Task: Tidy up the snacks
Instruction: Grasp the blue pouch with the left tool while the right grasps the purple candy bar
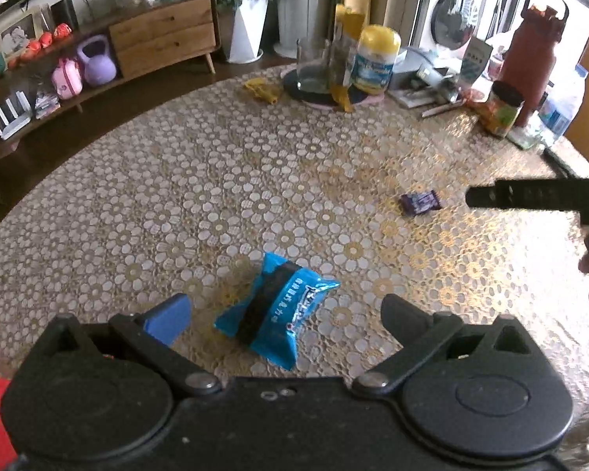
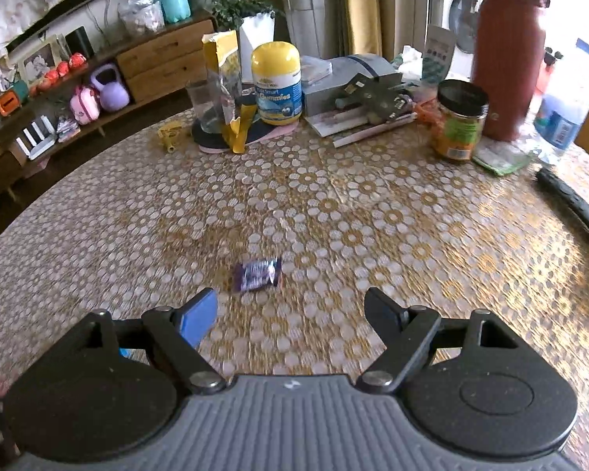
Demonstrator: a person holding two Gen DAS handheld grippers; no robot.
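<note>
Tongs, left: spread wide apart, low over the surface, holding nothing; one finger has a blue pad, the other is black.
Blue snack packet: lies flat on the surface between the spread left fingers, touching neither; glossy blue wrapper with a dark band across it and white print, ends crimped.
Tongs, right: also spread apart and holding nothing, just short of the purple packet.
Purple snack packet: small, shiny, dark purple with pale lettering, slightly blurred; lies alone on the patterned surface ahead of the right fingers, well apart from the blue packet.
Yellow wrapper: small and crumpled, near the far edge, beside the dark mat.
Glass: clear, stands on the dark mat; whether anything is in it cannot be told.
Yellow bag: torn open at the top, upright beside the glass.
Gummies jar: yellow lid shut, blue label, just beside the bag.
Black-lidded jar: shut, orange contents showing through.
Red bottle: tall, upright behind that jar.
</note>
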